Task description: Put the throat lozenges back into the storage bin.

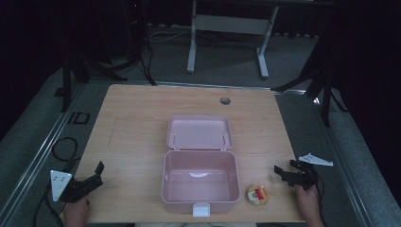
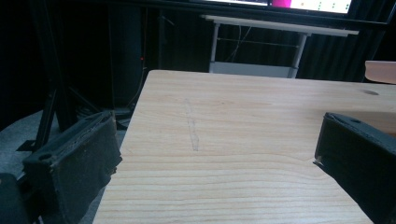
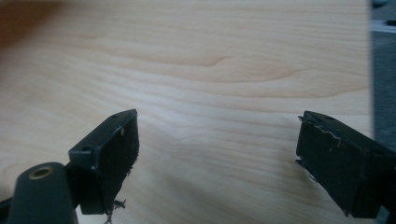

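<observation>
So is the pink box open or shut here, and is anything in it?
Open and empty: the pink box has its lid swung back flat on the table, and its bare floor shows.

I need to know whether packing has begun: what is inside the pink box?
The pink box stands open, lid laid back, and its floor shows bare, apart from a pale glare. The near wall hides a thin strip of floor. The round container sits outside it, on the table.

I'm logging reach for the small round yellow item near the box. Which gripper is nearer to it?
Right. The right gripper sits just right of the round yellow item; the left gripper is across the pink box.
</observation>
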Tool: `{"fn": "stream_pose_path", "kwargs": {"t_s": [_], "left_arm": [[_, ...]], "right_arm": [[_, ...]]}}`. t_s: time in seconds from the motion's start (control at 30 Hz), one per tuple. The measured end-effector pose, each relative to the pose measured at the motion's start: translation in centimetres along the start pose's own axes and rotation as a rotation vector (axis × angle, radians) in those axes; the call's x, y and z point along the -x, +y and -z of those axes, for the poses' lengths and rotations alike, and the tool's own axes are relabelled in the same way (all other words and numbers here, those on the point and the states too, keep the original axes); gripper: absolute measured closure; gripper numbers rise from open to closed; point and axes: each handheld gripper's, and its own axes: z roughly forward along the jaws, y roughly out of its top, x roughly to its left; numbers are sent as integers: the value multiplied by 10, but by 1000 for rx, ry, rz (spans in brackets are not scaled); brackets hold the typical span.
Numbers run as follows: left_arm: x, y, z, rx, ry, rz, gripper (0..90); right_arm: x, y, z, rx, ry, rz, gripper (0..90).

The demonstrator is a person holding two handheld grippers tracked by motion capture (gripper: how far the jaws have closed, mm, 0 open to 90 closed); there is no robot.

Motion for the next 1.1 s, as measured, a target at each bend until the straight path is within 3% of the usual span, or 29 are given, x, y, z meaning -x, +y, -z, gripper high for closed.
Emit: {"fn": "stream_pose_path", "kwargs": {"t_s": [0.1, 0.13, 0.17, 0.23, 0.3, 0.37, 0.5, 0.53, 0.57, 0.63, 0.7, 0.73, 0.77, 0.93, 0.97, 1.1], "left_arm": [[0, 0, 0, 0, -2, 3, 3], [0, 0, 0, 0, -2, 3, 3], [0, 0, 0, 1, -4, 0, 3], [0, 0, 0, 1, -4, 0, 4], [0, 0, 0, -2, -8, -3, 3], [0, 0, 0, -2, -10, -3, 4], [0, 0, 0, -1, -14, -1, 3], [0, 0, 0, -1, -14, -1, 4], [0, 0, 0, 0, -16, -1, 3], [-1, 0, 0, 0, -18, 0, 3], [-1, 0, 0, -2, -23, 0, 4], [-1, 0, 0, -2, -23, 0, 3], [-1, 0, 0, 0, -23, -2, 3], [-1, 0, 0, -1, -22, 1, 3], [-1, 0, 0, -1, -21, 1, 3], [-1, 0, 0, 0, -23, -2, 4]], "right_arm": [[2, 3, -2, -52, 91, 35, 122], [2, 3, -2, -52, 91, 35, 122], [3, 3, -1, -68, 148, 71, 122], [2, 3, -1, -78, 173, 92, 122], [0, 3, -1, -129, 213, 205, 128], [0, 5, 1, -155, 244, 241, 130], [-3, 11, 7, -212, 264, 341, 137], [-3, 11, 7, -212, 264, 341, 137], [-7, 15, 10, -252, 274, 394, 138], [-13, 19, 13, -315, 283, 447, 137], [-17, 23, 13, -372, 292, 490, 138], [-17, 23, 13, -372, 292, 490, 138], [-22, 28, 15, -436, 283, 540, 138], [-30, 37, 17, -513, 292, 595, 140], [-34, 41, 17, -585, 298, 636, 144], [-43, 45, 15, -690, 289, 717, 144]]}}
